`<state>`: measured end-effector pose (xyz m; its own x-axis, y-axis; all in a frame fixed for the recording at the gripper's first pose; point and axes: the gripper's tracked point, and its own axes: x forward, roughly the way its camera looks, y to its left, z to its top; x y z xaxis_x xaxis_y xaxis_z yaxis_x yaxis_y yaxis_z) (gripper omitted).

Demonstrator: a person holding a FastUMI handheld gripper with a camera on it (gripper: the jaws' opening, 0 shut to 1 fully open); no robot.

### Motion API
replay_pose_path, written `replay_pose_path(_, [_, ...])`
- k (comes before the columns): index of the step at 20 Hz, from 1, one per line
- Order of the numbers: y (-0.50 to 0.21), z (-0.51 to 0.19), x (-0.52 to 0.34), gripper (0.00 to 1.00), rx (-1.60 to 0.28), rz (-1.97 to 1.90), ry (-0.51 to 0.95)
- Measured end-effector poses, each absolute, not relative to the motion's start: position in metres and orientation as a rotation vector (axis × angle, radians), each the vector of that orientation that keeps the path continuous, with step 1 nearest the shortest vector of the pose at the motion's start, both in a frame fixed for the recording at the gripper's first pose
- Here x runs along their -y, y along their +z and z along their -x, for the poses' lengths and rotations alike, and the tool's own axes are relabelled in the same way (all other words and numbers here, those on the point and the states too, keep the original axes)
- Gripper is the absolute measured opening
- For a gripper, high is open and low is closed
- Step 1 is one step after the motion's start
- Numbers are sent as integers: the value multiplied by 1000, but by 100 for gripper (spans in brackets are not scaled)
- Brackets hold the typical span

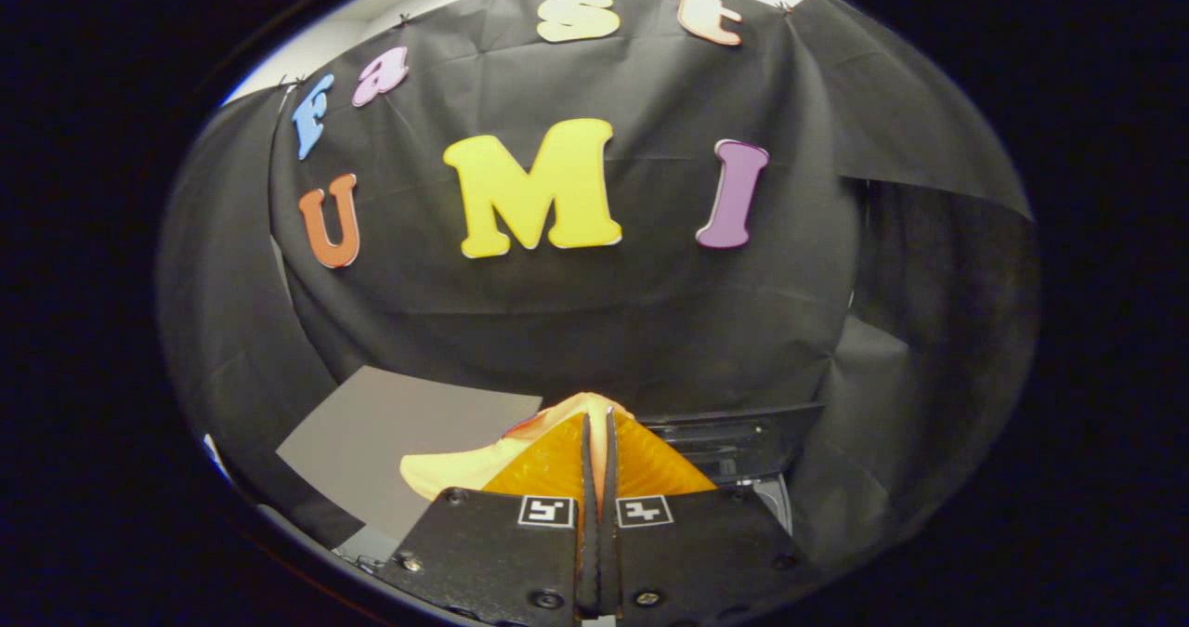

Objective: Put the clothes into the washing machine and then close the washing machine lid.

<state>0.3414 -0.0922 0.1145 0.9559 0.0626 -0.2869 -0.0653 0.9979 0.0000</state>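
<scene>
Here, tool (598, 432) pinching yellow garment (455, 469).

Soft matt yellow cloth garment (455, 469) pinched between ribbed, glossy fingers (539, 464) of the gripper (598, 450); matt grey sheet (399, 432) beyond-left; dark hard-looking washing machine (734, 441) beyond-right; matt creased cloth wall (650, 320) ahead.

The camera rides on the gripper (598, 432), looking forward along its closed-together fingers, held low and close, facing the booth's black cloth wall (576, 320) beyond.
</scene>
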Motion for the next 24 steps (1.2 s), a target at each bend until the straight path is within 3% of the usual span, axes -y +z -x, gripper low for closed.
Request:
replay_pose_path(13, [48, -357, 165, 4, -392, -25, -4])
replay_pose_path(24, [-60, -384, 181, 4, -559, -18, -29])
